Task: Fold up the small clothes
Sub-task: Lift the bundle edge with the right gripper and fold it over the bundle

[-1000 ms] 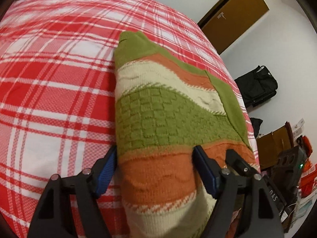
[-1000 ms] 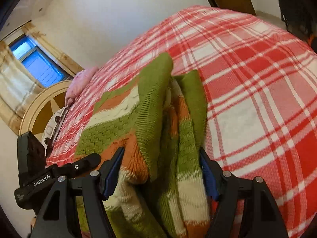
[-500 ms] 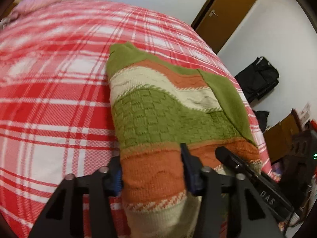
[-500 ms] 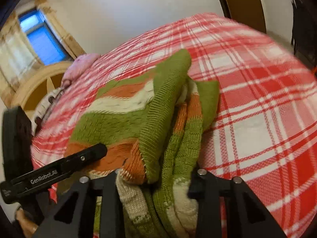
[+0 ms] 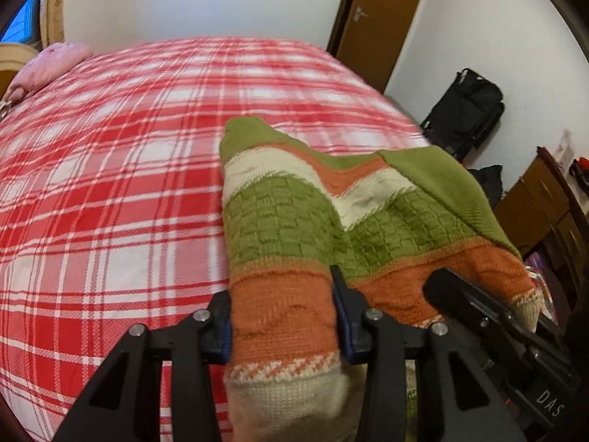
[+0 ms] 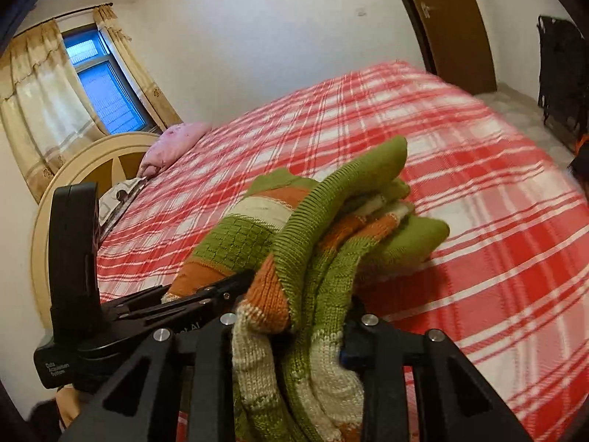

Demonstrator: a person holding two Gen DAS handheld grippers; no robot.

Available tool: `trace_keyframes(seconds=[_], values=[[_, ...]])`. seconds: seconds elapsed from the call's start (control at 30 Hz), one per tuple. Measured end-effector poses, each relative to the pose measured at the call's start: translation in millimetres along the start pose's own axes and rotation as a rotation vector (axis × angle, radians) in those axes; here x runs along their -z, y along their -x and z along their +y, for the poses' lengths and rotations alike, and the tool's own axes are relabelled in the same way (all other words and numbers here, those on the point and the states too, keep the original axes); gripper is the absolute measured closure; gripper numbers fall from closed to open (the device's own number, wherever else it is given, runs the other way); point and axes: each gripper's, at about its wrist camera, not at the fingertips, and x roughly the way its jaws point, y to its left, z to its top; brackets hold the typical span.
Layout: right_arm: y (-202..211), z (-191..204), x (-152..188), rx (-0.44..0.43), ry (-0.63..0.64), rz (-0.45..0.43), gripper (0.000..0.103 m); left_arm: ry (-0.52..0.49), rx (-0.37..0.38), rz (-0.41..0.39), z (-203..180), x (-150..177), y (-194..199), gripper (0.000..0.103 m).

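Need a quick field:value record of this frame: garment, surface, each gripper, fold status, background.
garment: striped knit sweater, green, cream and orange bands
surface: bed with red plaid cover
left gripper: jaws just closed, clamped on the orange hem band
right gripper: jaws just closed, clamped on bunched layers of the same hem
garment state: near edge raised off the bed, far green end resting on the cover
fold status: not yet folded over
background: pink pillow, brown door, black bag

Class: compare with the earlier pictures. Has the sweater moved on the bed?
Yes. The sweater has been lifted at its near end, off the red checked bedspread, gripped by both grippers; its far tip remains down.
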Motion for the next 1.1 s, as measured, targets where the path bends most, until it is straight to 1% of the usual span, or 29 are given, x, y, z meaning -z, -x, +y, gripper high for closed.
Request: trace_keyframes(seconds=[0.1, 0.27, 0.37, 0.47, 0.53, 0.7, 0.9, 1.03, 1.1], values=[[17.8, -8.2, -5.8, 0.017, -0.004, -0.035, 0.073, -0.019, 0.03, -0.028, -14.6, -6.5, 3.6, 0.06], [41.4, -30.8, -9.6, 0.064, -0.016, -0.088, 0.073, -0.082, 0.073, -0.04, -46.6, -14.4, 1.0, 0.06], [54.1, -50.2, -9.3, 0.097, -0.047, -0.116, 0.073, -0.109, 0.11, -0.043, -67.2, -17.4, -7.5, 0.06], [63.2, -69.6, -7.8, 0.139, -0.077, -0.129, 0.073, -0.137, 0.149, -0.025, -89.5, -21.3, -23.8, 0.06], [68.9, -82.3, -7.2, 0.16, -0.099, -0.139, 0.073, -0.157, 0.16, -0.018, -100.3, -22.8, -32.2, 0.06], [82.4, -105.3, -8.4, 0.191, -0.133, -0.164, 0.073, -0.207, 0.172, -0.014, -129.6, -25.8, -43.5, 0.06], [89.8, -115.1, -10.3, 0.22, -0.138, -0.196, 0.073, -0.252, 0.179, -0.031, -151.4, -27.9, -44.5, 0.06], [90.7, -126.6, -7.4, 0.218, -0.158, -0.219, 0.073, -0.275, 0.181, -0.034, -161.5, -31.8, -49.7, 0.06], [83.9, -138.8, -8.0, 0.205, -0.176, -0.222, 0.073, -0.298, 0.158, -0.04, -167.1, -34.5, -54.2, 0.06]])
